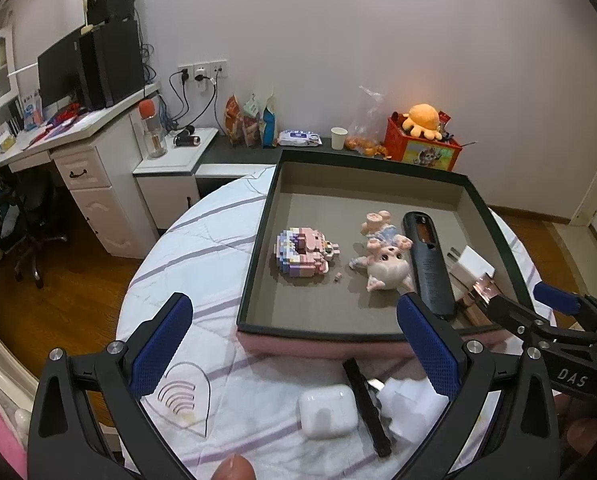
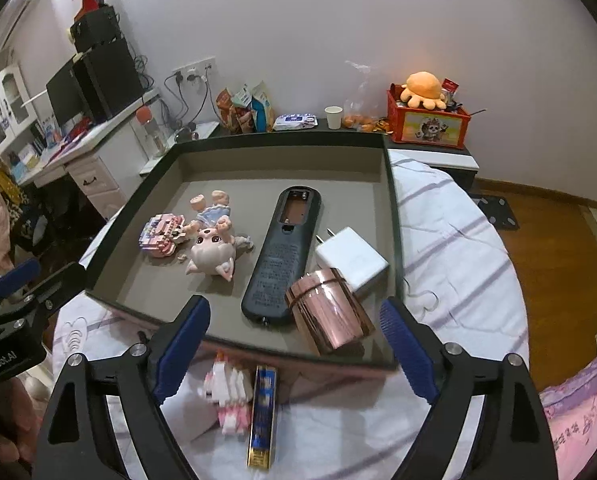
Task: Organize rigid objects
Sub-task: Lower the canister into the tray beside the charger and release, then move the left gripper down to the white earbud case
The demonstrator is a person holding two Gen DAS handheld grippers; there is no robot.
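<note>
**Tray half filled, both grippers wide and empty**

In the left wrist view, the left gripper [image 1: 294,344] stands wide open with nothing between its pads, above an earbud case [image 1: 327,411] and a black stick [image 1: 365,407] on the cloth. The other tool, at the right edge, reads "DAS". Inside the tray [image 1: 258,240] lie a brick toy [image 1: 303,251], a doll [image 1: 384,254] and a remote [image 1: 428,260].

In the right wrist view, the right gripper [image 2: 294,350] is spread wide, holding nothing. Clearer here are a copper cylinder [image 2: 330,312] in the tray's near corner, touching a white charger [image 2: 352,258]. Only here: a pink block figure [image 2: 228,396] and a blue-gold bar [image 2: 263,416] outside the tray; "GenRobot.AI" marks the left tool.
</note>
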